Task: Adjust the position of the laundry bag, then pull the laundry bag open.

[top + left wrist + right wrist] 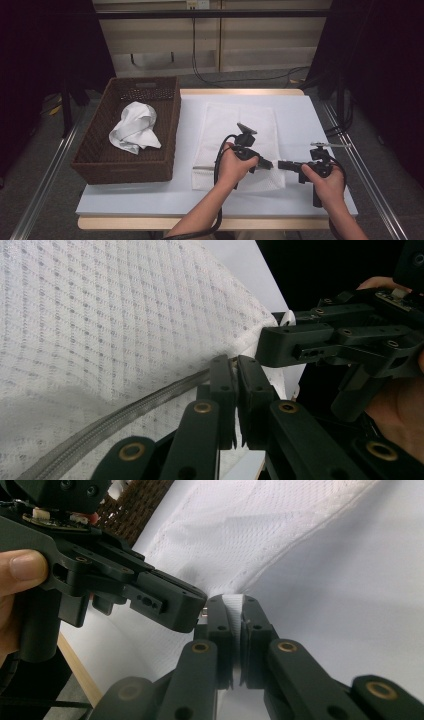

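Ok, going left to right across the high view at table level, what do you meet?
Wicker basket with a crumpled white cloth inside → flat white mesh bag → left hand-held gripper → right hand-held gripper, both shut on the bag's near right corner.

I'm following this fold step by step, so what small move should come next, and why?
Probably lift both tongs together and carry the near edge of the cloth toward its far edge. The left tongs and right tongs are each shut on that cloth near its front right corner, and it lies flat on the table, unfolded. The basket already holds another cloth.
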